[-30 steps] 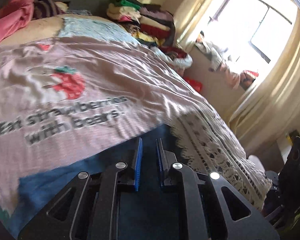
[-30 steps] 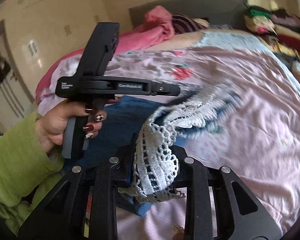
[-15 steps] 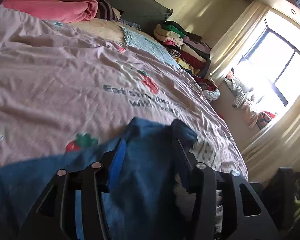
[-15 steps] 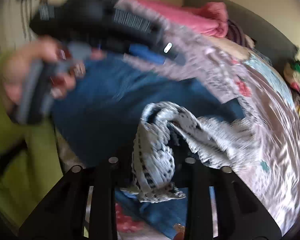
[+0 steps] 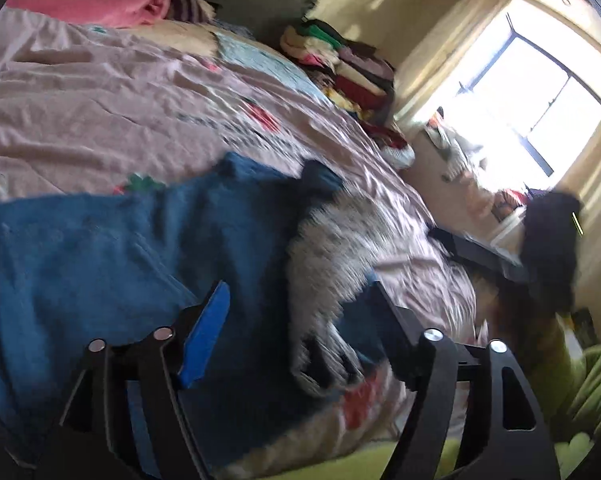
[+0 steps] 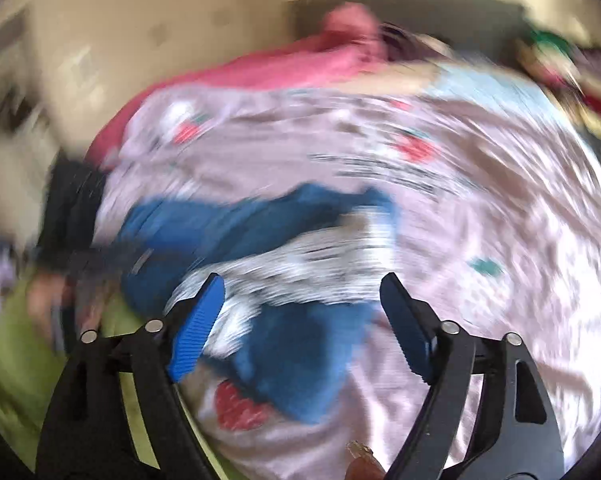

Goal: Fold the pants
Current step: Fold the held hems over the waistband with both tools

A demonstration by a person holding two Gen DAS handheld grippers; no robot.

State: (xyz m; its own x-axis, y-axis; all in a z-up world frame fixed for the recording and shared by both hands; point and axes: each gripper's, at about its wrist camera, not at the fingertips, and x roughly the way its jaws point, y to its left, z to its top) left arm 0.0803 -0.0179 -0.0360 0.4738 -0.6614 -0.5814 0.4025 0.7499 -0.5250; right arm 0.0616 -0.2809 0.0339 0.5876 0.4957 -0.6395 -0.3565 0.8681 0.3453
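Blue pants (image 5: 100,248) with a white lace hem (image 5: 324,248) lie folded on the pink bedspread (image 5: 100,112). My left gripper (image 5: 300,296) hovers over them with its jaws opening; cloth lies under the gap, but neither pad presses on it. In the right wrist view the same pants (image 6: 228,232) and lace (image 6: 320,260) lie blurred below my right gripper (image 6: 300,292). Its jaws are opening too, and the lace sits free beneath them. The other gripper (image 6: 72,220) shows as a dark blur at the left.
A stack of folded clothes (image 5: 340,64) stands at the bed's far side near a bright window (image 5: 540,92). Pink bedding (image 5: 96,0) is heaped at the headboard. A green sleeve (image 5: 572,384) and the other dark gripper (image 5: 548,248) are at the right.
Both grippers have opened. The right one let go of the lace hem, which now lies on the bed. The left gripper swept across the bed and released the blue cloth.
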